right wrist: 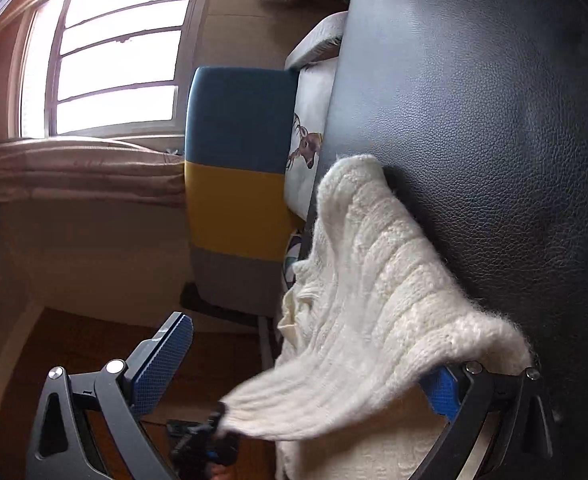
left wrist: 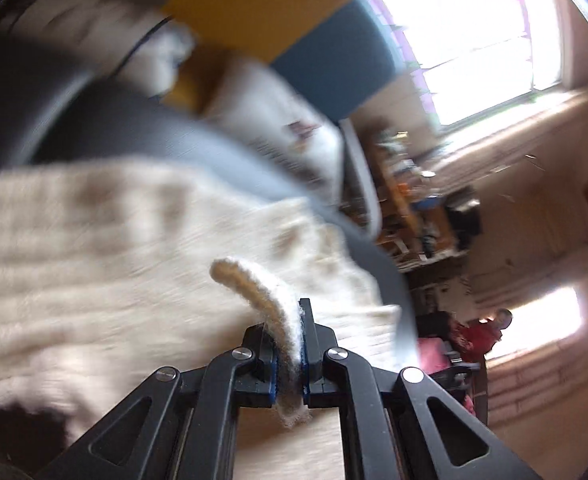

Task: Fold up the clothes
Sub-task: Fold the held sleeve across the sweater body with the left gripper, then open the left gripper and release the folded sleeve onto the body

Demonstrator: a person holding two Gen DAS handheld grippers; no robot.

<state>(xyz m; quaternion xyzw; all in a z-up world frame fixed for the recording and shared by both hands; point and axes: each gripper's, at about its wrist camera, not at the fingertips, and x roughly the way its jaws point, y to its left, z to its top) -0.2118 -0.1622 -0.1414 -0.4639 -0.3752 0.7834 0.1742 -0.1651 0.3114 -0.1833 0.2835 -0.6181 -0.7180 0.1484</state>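
1. Wool first: the left gripper (left wrist: pixel 290 350) is clamped tight on a hem edge of the cream knit sweater (left wrist: pixel 94 248), a strip of knit standing up between its blue pads and curling away leftward.
2. The right gripper (right wrist: pixel 309 364) stands wide apart with nothing pinched; the sweater drapes across its gap and over the right-hand finger (right wrist: pixel 443 394), while the left-hand pad (right wrist: pixel 162 354) hangs bare over the floor.
3. In the right wrist view the left gripper (right wrist: pixel 206 444) shows low down, holding the sweater's near corner, so it is the one with the hold and the nearer to that edge.
4. The sweater's long axis runs from that held corner up and away to a rounded end (right wrist: pixel 353 176) lying on the black leather surface (right wrist: pixel 493 120); part of the cloth hangs off the surface's edge.
5. Any fold turns, I judge, on carrying the held corner along that axis toward the far end; how far folding has gone cannot be told.
6. Beyond stand a blue, yellow and grey panel (right wrist: pixel 238 184), a white cushion with a deer print (right wrist: pixel 307 148) and a bright barred window (right wrist: pixel 114 60). Nothing lies across the sweater.
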